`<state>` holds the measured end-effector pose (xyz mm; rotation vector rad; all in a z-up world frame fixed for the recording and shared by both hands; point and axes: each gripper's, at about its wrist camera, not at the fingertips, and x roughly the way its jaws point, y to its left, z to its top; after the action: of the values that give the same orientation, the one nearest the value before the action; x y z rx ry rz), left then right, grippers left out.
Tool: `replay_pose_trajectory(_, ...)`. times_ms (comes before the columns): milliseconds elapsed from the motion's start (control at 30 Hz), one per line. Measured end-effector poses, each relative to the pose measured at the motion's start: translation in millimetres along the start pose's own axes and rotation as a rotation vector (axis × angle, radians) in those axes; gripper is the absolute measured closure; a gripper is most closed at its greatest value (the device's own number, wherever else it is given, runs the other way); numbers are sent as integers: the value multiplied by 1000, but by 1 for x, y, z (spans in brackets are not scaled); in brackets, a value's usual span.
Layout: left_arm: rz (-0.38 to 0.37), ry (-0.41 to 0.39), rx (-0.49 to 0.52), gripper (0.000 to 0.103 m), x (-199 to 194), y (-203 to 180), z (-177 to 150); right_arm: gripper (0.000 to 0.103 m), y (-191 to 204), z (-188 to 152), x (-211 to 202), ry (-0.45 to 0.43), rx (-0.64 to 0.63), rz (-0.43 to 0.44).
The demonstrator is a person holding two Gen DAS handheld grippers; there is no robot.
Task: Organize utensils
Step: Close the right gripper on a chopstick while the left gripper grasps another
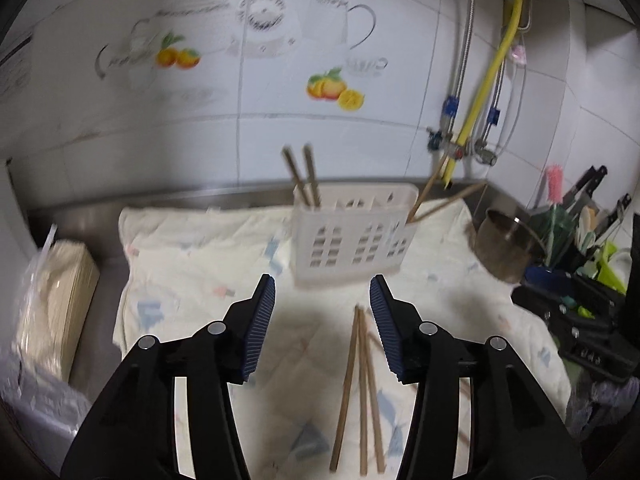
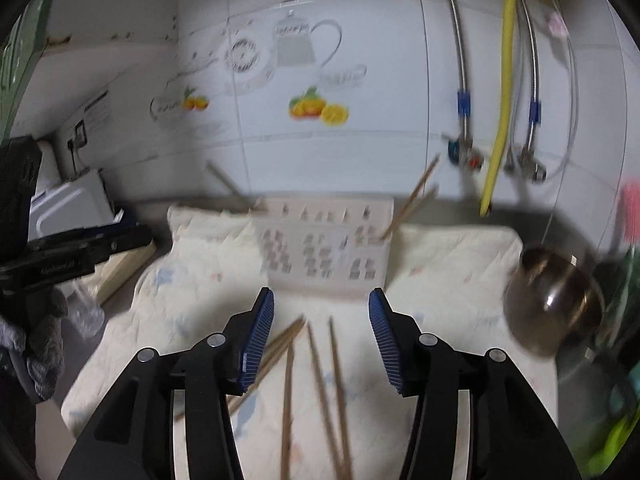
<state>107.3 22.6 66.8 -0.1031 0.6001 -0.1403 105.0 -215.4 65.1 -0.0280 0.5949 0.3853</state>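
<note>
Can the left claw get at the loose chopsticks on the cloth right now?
Probably yes. The left claw is open and empty, and the loose chopsticks lie flat on the cloth just below it, toward its right finger, with nothing covering them.

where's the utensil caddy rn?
The white caddy stands on the quilted cloth near the tiled wall, centre in both wrist views, with a steel pot to its right and loose chopsticks in front.
</note>
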Motion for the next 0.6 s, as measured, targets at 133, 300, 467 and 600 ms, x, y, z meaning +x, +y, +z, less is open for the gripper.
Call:
replay_pose_trajectory(133, 21, 28, -38, 52, 0, 9, -28, 55, 10, -42, -1, 49, 6, 8)
replay_pose_trajectory(300, 38, 63, -84, 52, 0, 19, -59, 57, 15, -83, 1, 115, 21, 29)
replay_pose_trajectory(467, 40, 92, -115, 52, 1, 26, -79, 65, 23, -115, 7, 168, 15, 20)
replay_pose_trajectory(600, 43, 108, -128, 52, 2, 30, -90, 71, 27, -133, 15, 210, 36, 47)
